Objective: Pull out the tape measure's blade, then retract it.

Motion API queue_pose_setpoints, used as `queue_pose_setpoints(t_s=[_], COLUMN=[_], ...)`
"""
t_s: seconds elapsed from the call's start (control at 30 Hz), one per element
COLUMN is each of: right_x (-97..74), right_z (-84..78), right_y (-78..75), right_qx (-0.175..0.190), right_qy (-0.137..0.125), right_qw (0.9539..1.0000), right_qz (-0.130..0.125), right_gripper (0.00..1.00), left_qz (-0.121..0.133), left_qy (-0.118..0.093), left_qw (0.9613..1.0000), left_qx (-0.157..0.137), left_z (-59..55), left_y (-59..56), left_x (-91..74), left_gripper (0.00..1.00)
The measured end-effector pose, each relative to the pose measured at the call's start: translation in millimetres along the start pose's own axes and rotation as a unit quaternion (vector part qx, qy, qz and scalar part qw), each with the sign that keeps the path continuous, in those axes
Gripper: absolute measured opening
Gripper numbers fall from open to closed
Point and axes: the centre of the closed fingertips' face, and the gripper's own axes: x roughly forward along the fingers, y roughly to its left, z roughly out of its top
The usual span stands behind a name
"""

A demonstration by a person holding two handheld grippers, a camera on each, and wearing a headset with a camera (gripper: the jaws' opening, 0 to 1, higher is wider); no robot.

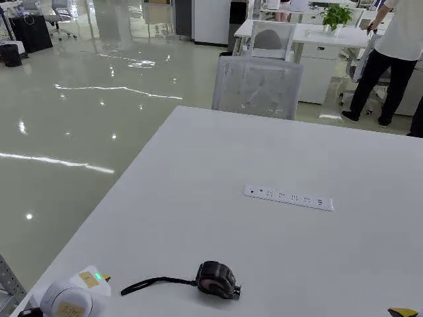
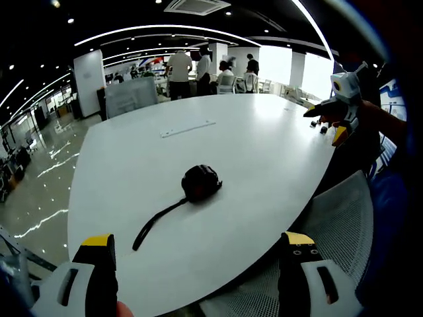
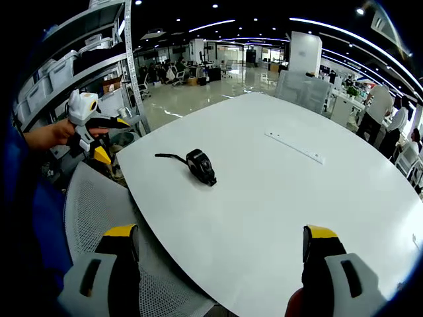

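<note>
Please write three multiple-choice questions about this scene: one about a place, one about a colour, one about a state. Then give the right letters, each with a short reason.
1. Where does the tape measure lie?
A. on the white table
B. on a chair seat
C. inside a gripper

2. What colour is its case?
A. yellow
B. black
C. red

3. How are the fingers of the left gripper?
A. shut on the strap
B. shut, empty
C. open, empty

Answers: 1 A, it rests on the tabletop near the person's edge. 2 B, the case looks dark in every view. 3 C, a wide gap separates the fingers, with nothing between them.
</note>
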Motion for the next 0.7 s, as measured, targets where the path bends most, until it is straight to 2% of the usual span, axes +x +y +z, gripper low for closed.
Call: queue_pose_setpoints(t_s=[0.3, 0.7], right_x=[-16.2, -27.5], right_z=[-12.0, -16.8], right_y=[1.1, -1.2], right_qx=[0.000, 0.004], right_qy=[0.011, 0.016], right_qw=[0.9999, 0.9997], right_qz=[-0.006, -0.015], right_gripper=[1.00, 1.00], left_qz=[0.003, 0.006], left_qy=[0.007, 0.012], left_qw=[1.0000, 0.9999], left_qx=[-0.002, -0.004], left_z=[-9.6, -15.2], left_y=[2.4, 6.0], left_x=[-12.8, -20.1], left_gripper=[1.00, 1.00])
